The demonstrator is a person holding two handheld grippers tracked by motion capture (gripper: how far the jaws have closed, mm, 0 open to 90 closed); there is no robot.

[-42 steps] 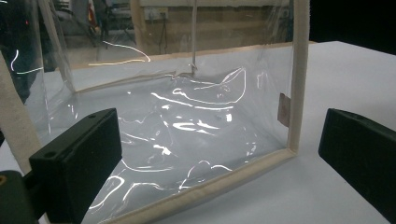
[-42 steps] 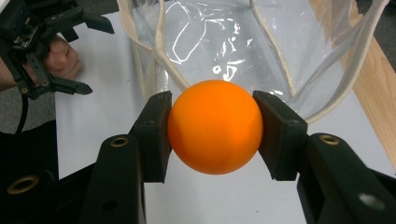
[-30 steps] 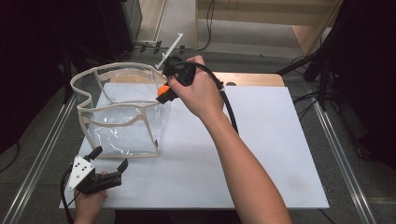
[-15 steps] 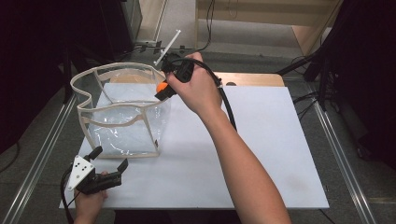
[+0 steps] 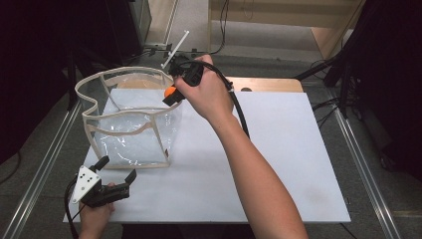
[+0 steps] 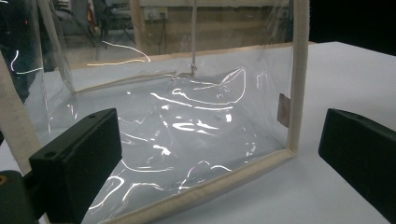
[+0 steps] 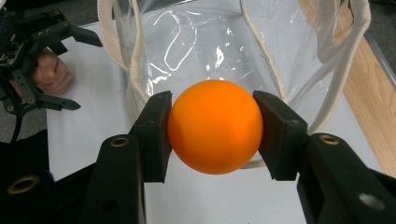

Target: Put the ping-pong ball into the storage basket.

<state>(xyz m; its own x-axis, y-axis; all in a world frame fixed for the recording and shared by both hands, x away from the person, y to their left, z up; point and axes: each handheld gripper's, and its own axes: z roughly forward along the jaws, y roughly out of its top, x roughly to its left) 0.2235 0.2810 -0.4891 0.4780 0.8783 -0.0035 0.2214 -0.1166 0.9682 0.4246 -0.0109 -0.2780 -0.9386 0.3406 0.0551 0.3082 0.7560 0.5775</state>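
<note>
An orange ball is pinched between the black jaws of my right gripper, which is shut on it. In the high view that gripper hovers over the right rim of a clear plastic bag with cream trim, the orange ball just showing at its tip. The bag stands upright and open-topped on the white table. My left gripper rests near the table's front left corner, open, just in front of the bag. Through its wide-apart jaws I see the clear bag and its cream edge close ahead.
A wooden board lies along the table's far edge. Metal rails run down both sides of the table. Cables and a white rod lie on the floor beyond. The right half of the table is bare white surface.
My right hand with the ball has drifted slightly toward the bag's opening. The left gripper has stayed where it was.
</note>
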